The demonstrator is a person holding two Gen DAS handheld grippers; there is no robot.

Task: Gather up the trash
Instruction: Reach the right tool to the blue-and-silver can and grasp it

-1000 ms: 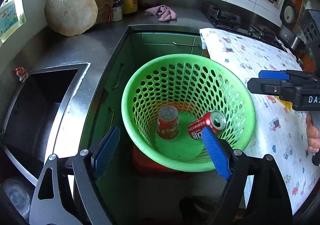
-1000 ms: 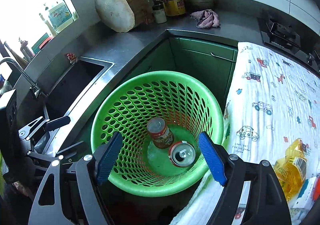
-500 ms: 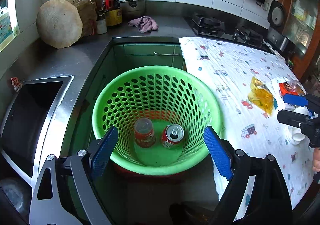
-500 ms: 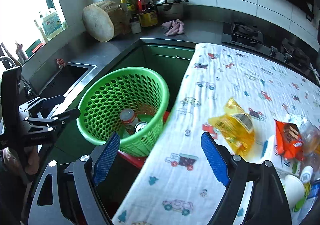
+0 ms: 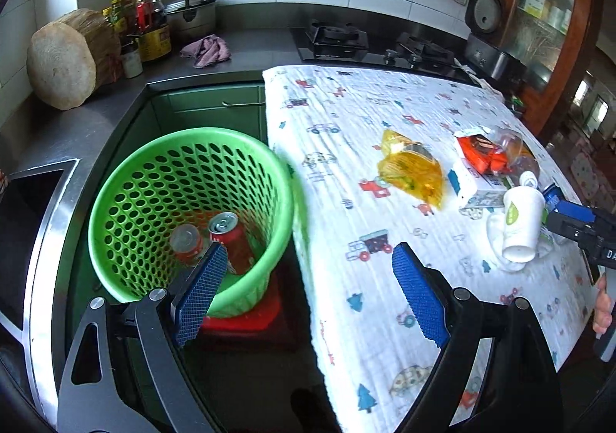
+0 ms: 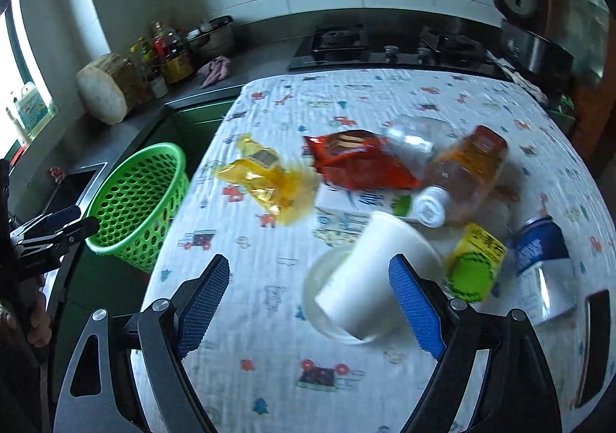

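Observation:
A green perforated basket (image 5: 184, 148) stands left of the cloth-covered table (image 5: 346, 298), with two red cans (image 5: 235, 240) in it. My left gripper (image 5: 308, 271) is open and empty above the gap between basket and table edge. My right gripper (image 6: 310, 279) is open over the trash pile. A white paper cup (image 6: 365, 279) lies on its side between the jaws, close to the right finger (image 6: 412, 302); no pad presses it. Behind it lie a yellow wrapper (image 6: 265, 179), a red snack bag (image 6: 358, 163), an amber plastic bottle (image 6: 469, 171), a milk carton (image 6: 346, 213) and a yellow-green box (image 6: 477, 259).
A steel counter with a sink (image 5: 27, 225), a round wooden block (image 5: 65, 63), bottles and a pink cloth (image 5: 206, 52) runs behind the basket. A gas stove (image 5: 338, 40) sits beyond the table. A red stool (image 5: 246, 317) is under the basket.
Both grippers have swung right, away from above the basket. The right one now hangs over the trash on the table with the white cup between its jaws; the left has reached the table edge.

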